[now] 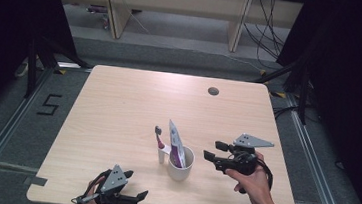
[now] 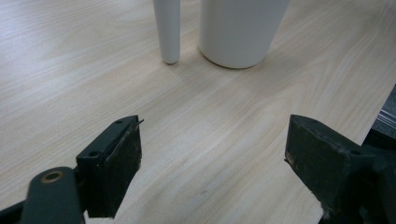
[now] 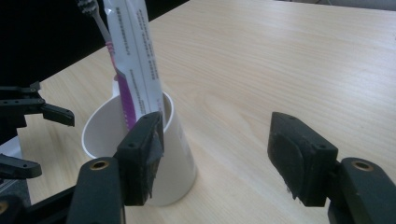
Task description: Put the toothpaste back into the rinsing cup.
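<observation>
the wooden table (image 1: 118, 106) carries a white cup (image 1: 181, 165) near its front middle, between your two tongs. a toothpaste tube (image 1: 175, 142) stands in the cup, and a toothbrush (image 1: 160, 145) stands just beside it. your right gripper (image 1: 216, 152) sits just right of the cup, jaws wide apart, holding nothing. your left gripper (image 1: 137, 185) waits near the front edge, equally wide and empty.

Beside the smooth, matt white cup (image 3: 140, 154), the table (image 1: 118, 106) shows pale wood grain, and the tube (image 3: 135, 56) inside looks glossy plastic.
</observation>
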`<state>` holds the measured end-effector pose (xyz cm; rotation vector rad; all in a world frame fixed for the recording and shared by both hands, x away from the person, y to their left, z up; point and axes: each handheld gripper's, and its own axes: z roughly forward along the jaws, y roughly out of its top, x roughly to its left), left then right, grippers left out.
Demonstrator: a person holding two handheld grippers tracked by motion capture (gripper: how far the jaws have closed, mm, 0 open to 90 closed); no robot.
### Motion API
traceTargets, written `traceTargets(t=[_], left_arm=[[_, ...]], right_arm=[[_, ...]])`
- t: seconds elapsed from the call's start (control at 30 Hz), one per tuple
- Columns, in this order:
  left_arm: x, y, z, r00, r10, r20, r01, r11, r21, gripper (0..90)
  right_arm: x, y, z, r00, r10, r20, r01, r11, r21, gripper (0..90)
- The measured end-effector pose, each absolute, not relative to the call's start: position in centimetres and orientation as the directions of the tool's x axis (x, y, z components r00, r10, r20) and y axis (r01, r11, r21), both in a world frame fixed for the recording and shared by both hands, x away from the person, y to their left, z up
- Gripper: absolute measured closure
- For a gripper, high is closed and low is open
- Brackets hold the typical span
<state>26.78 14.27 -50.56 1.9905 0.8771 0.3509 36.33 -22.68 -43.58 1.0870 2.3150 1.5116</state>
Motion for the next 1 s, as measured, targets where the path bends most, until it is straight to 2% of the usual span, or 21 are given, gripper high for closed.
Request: traceTargets(t=[0.33, 0.37, 0.4, 0.47, 0.63, 0.67, 0.7, 0.77, 1.0], left_arm=[[26.8, 14.3, -50.6, 0.709, 0.700, -0.091, 0.445, -0.343, 0.827, 18.3], [26.8, 14.2, -50.6, 0.705, 0.703, -0.097, 0.446, -0.333, 0.831, 18.3], [26.8, 14.3, -50.6, 0.705, 0.704, -0.088, 0.445, -0.341, 0.828, 18.3], [26.8, 14.3, -50.5, 0.702, 0.706, -0.092, 0.447, -0.337, 0.829, 18.3], [26.8, 14.3, -50.5, 0.700, 0.708, -0.091, 0.447, -0.334, 0.830, 18.3], [26.8, 14.3, -50.5, 0.702, 0.706, -0.094, 0.446, -0.333, 0.831, 18.3], [26.8, 14.3, -50.5, 0.702, 0.707, -0.090, 0.445, -0.336, 0.830, 18.3], [26.8, 14.4, -50.6, 0.699, 0.709, -0.095, 0.445, -0.327, 0.834, 18.3], [26.7, 14.5, -50.5, 0.695, 0.713, -0.090, 0.448, -0.331, 0.831, 18.3]], right_arm=[[36.1, -24.3, -44.4, -0.692, 0.686, 0.223, 0.486, 0.215, 0.847, 32.7], [35.8, -24.3, -44.4, -0.675, 0.688, 0.266, 0.522, 0.192, 0.831, 32.5], [36.0, -24.6, -44.4, -0.685, 0.692, 0.228, 0.497, 0.215, 0.841, 32.0], [35.7, -24.7, -44.5, -0.671, 0.694, 0.261, 0.519, 0.188, 0.834, 30.9], [35.6, -25.4, -45.0, -0.671, 0.701, 0.242, 0.506, 0.195, 0.840, 27.6], [35.3, -25.4, -45.0, -0.649, 0.709, 0.277, 0.546, 0.181, 0.818, 26.8], [35.6, -25.7, -45.2, -0.665, 0.710, 0.233, 0.506, 0.199, 0.840, 26.2], [35.3, -25.8, -45.3, -0.648, 0.709, 0.278, 0.539, 0.170, 0.825, 25.6], [35.2, -26.7, -45.3, -0.638, 0.726, 0.256, 0.523, 0.165, 0.836, 24.7]])
